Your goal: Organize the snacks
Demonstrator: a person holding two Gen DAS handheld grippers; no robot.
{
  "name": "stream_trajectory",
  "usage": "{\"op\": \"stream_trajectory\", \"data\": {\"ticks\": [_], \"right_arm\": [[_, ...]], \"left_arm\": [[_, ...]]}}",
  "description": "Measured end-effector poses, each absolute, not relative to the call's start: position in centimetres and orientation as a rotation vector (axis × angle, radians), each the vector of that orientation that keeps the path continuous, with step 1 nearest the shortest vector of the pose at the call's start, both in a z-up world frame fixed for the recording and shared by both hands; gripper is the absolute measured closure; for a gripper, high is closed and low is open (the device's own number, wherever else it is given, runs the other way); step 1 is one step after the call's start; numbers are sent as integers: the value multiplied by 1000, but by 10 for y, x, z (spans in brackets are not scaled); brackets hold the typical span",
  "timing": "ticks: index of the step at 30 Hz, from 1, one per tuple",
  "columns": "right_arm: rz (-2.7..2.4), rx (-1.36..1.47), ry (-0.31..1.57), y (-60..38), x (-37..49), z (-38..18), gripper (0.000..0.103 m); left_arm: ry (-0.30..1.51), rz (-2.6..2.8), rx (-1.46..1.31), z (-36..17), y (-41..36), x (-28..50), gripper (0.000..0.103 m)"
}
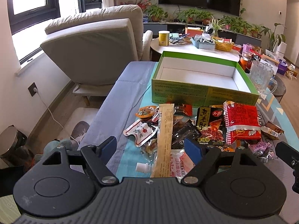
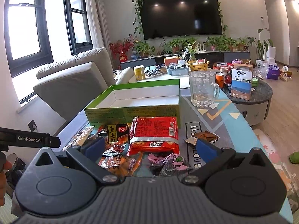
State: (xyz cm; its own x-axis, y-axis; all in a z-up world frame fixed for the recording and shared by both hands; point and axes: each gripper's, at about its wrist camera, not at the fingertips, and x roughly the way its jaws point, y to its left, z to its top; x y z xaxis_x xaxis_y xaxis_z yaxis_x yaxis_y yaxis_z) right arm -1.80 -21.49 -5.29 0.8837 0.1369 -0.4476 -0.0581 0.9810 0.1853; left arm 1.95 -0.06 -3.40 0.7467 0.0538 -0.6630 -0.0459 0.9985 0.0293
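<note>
Glossy foil snack packets (image 1: 241,119), matt cardboard box (image 1: 201,93), glass mug (image 2: 202,89).

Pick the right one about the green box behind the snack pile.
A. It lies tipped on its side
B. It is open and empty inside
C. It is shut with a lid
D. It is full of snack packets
B: the green box stands upright with no lid, and both wrist views show only its bare white floor, while the snack packets lie on the table in front of it.

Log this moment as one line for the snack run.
stage: start | left gripper: open, empty | right gripper: open, empty | green box: empty | snack pile: loose on table before box
</note>
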Motion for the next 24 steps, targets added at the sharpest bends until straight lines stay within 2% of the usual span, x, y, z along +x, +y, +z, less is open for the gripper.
{"op": "stream_trajectory", "data": {"ticks": [24], "right_arm": [[112,144,538,-206,-5,-65,40]], "left_arm": [[778,91,16,-50,6,34,25]]}}
